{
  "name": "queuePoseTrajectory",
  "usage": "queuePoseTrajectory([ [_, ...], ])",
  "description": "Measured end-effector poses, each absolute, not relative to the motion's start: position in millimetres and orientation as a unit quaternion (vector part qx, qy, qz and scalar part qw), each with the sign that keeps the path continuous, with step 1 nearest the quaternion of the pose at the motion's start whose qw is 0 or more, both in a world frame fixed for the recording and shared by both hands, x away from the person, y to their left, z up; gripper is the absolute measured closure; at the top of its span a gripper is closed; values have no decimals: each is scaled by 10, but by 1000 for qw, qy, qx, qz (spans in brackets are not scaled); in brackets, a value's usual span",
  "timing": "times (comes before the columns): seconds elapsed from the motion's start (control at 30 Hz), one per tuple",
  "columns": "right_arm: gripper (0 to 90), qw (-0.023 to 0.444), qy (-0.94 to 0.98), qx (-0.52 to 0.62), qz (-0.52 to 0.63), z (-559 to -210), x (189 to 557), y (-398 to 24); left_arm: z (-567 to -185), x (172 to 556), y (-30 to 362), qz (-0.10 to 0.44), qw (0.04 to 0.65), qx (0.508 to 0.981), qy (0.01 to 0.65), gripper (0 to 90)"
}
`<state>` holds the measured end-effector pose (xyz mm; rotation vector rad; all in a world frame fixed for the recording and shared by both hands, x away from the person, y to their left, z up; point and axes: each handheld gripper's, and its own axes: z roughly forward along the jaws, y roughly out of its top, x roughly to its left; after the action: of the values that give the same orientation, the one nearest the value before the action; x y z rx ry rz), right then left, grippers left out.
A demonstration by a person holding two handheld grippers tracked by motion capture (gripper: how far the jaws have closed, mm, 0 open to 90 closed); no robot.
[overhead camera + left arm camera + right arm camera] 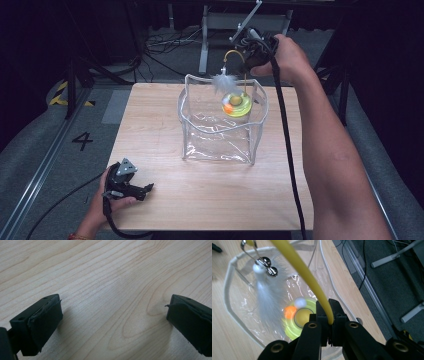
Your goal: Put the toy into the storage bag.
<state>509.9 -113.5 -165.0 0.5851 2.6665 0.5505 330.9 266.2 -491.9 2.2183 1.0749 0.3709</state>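
Cat toy [236,104] with yellow-green base, hanging inside the open top of a clear plastic bag [220,142] at the table's [160,135] far side. Its yellow curved rod [304,272], bearing a white feather [268,302] and bells [269,266], is pinched between the right gripper's [329,315] fingers. The left gripper [113,315] rests on the near table edge, fingers spread and empty.
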Motion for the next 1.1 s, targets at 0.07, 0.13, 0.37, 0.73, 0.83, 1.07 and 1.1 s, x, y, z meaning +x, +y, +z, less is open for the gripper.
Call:
queuePoseTrajectory([
  [0.07,878,172,943,205,196,-1697,5110,-1141,-4918,3309,2662,141,318,844,409,5],
  [0.13,878,174,944,207,187,-1756,5111,-1144,-4917,3308,2662,140,318,844,409,5],
  [0.37,877,150,949,207,184,-2021,5142,-1207,-4919,3308,2661,141,319,843,409,5],
  [0.73,876,125,955,209,170,-2446,5170,-1353,-4923,3308,2659,141,321,842,410,5],
  [0.83,873,113,956,209,174,-2546,5166,-1398,-4921,3309,2662,141,319,843,409,5],
  [1.07,864,99,959,206,166,-2716,5139,-1463,-4921,3308,2661,141,319,843,409,5],
  [1.1,862,99,961,206,156,-2736,5123,-1457,-4921,3309,2662,141,319,843,409,5],
])
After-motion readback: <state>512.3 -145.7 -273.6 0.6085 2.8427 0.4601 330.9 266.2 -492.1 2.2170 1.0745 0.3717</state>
